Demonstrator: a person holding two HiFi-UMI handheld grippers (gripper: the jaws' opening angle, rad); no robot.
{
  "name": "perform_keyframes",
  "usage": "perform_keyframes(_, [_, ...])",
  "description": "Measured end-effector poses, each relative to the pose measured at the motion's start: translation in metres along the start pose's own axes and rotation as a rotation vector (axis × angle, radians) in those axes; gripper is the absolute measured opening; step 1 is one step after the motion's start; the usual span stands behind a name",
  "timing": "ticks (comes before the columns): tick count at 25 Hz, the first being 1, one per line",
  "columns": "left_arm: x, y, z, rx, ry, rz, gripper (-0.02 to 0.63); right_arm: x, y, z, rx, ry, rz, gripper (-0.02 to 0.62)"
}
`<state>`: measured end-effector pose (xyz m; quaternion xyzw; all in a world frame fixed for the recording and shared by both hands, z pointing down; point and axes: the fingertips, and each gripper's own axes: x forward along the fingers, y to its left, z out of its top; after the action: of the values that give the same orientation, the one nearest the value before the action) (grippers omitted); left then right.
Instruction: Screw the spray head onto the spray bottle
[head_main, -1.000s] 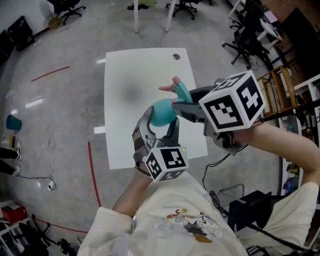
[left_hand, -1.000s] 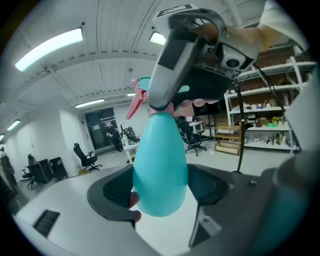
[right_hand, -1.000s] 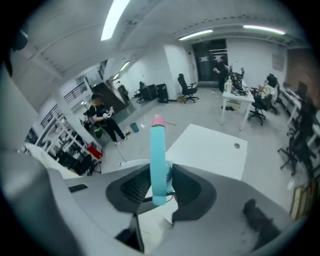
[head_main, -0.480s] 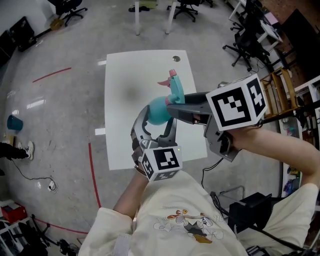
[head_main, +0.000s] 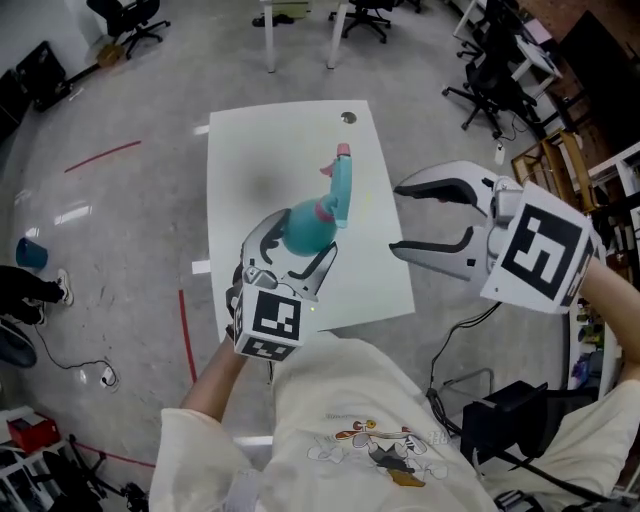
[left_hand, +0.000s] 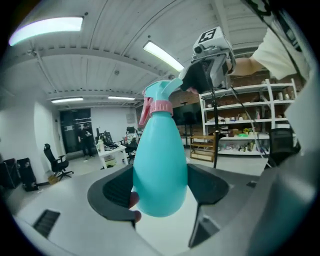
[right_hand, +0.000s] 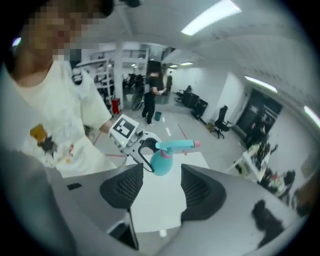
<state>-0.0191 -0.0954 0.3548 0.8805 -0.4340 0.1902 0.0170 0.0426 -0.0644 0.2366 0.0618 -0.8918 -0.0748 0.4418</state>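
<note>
While the cream shirt (head_main: 365, 420) filled the nearest ground, its cartoon print carried a line of lettering too small to read.

Item: left gripper (head_main: 298, 235) (left_hand: 160, 186), marker cube (head_main: 268, 322) with a black-and-white square pattern, no words. Jaws were clamped on the round body of the spray bottle (head_main: 305, 228) (left_hand: 160, 165), one pad pressed on each side.

Item: right gripper (head_main: 397, 217) (right_hand: 161, 187), its own marker cube (head_main: 540, 255) likewise patterned. Jaws had just been opening and stood wide apart with nothing between them, just beside the bottle and clear of it.

Item: spray bottle, teal, unlabelled, held tilted above the white table (head_main: 255, 150). Spray head (head_main: 340, 185) (left_hand: 159, 92), teal with a pink collar and pink nozzle tip, sat on the neck and pointed away from the person.

Item: grey floor beyond, marked with red tape lines (head_main: 183, 330); office chairs (head_main: 130, 15) at the far edge.
</note>
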Motion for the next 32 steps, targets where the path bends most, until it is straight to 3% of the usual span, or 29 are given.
perform_keyframes(5, [-0.005,-0.025,-0.005,0.057,-0.004,-0.229,0.344,-0.013,-0.002,0.009,-0.408,0.004,0.004,0.233])
perform_keyframes(9, [-0.009,-0.053,-0.005,0.111,0.004,-0.406,0.344,-0.011,0.008,0.011,-0.587,0.038,0.081,0.233])
perform_keyframes(11, [-0.01,-0.061,-0.003,0.13,0.015,-0.454,0.344,-0.005,0.016,0.008,-0.653,0.077,0.144,0.233])
perform_keyframes(15, [-0.01,-0.069,0.001,0.165,0.019,-0.495,0.344,0.011,0.031,-0.008,-0.723,0.196,0.288,0.233])
perform_keyframes(19, [-0.011,-0.073,0.005,0.172,0.012,-0.516,0.344,0.023,0.042,-0.018,-0.716,0.239,0.368,0.232])
perform_keyframes(22, [-0.012,-0.076,0.008,0.173,0.009,-0.527,0.344,0.03,0.047,-0.021,-0.706,0.245,0.4,0.219])
perform_keyframes(24, [-0.012,-0.082,0.01,0.177,0.016,-0.538,0.344,0.03,0.049,-0.024,-0.713,0.247,0.408,0.132])
perform_keyframes(32, [-0.015,-0.093,-0.002,0.148,0.177,-0.632,0.344,0.035,0.053,-0.037,-0.85,0.344,0.429,0.129])
